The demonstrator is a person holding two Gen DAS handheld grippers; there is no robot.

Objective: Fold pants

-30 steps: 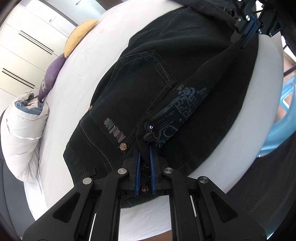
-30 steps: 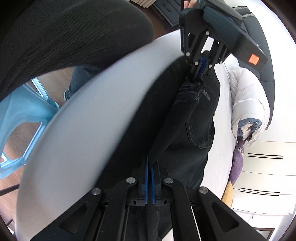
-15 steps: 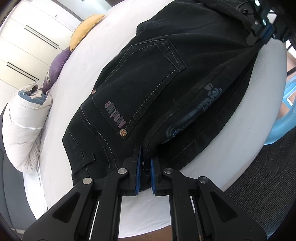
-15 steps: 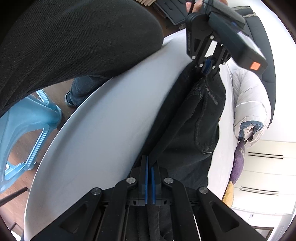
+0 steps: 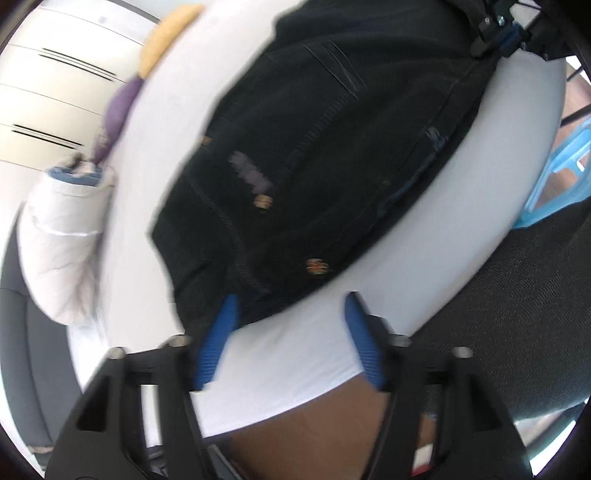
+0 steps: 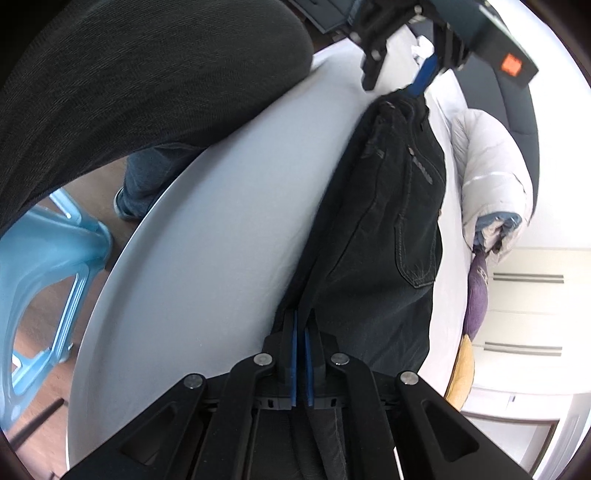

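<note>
Black jeans (image 5: 314, 155) lie on a white bed (image 5: 295, 350), folded lengthwise with a back pocket facing up. My left gripper (image 5: 291, 332) is open at the waistband end, its blue pads spread apart with the waist edge just ahead of them. My right gripper (image 6: 301, 354) is shut on the jeans (image 6: 388, 229) at the leg end, with fabric pinched between the blue pads. The left gripper (image 6: 402, 62) also shows in the right wrist view at the far end of the jeans. The right gripper (image 5: 506, 29) shows at the top right of the left wrist view.
A white puffer jacket (image 5: 62, 236) lies at the bed's far side, beside purple (image 5: 118, 107) and yellow (image 5: 166, 33) cushions. A blue plastic stool (image 6: 40, 280) stands on the wooden floor. The person's dark-clothed body (image 6: 129, 74) is close to the bed edge. White cupboards (image 6: 524, 314) stand behind.
My left gripper has opened and let go of the waistband, which now lies on the bed. The jeans have been lowered flat. My right gripper stays shut on the leg end.
</note>
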